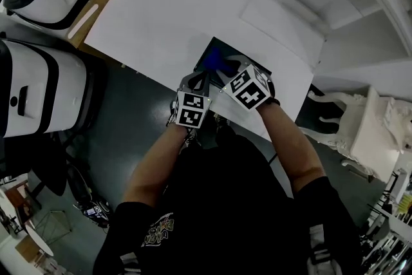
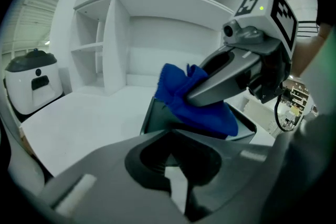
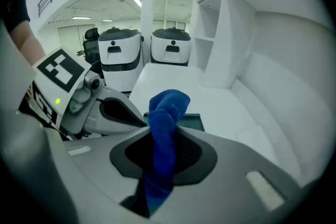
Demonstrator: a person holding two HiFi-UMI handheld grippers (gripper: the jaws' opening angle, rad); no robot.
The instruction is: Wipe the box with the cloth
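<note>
Right gripper (image 3: 167, 136): jaws clamped on blue cloth (image 3: 167, 107), bunched over the box (image 2: 156, 119). Left gripper (image 2: 168, 134): jaws closed at the box's near wall, apparently pinching it. Risk: a hard wipe drags the box off the surface (image 1: 148, 22) edge, which is close.

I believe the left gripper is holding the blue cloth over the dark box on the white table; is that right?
Not quite: the right gripper holds the blue cloth over the dark box on the white table, as the right gripper view shows.
</note>
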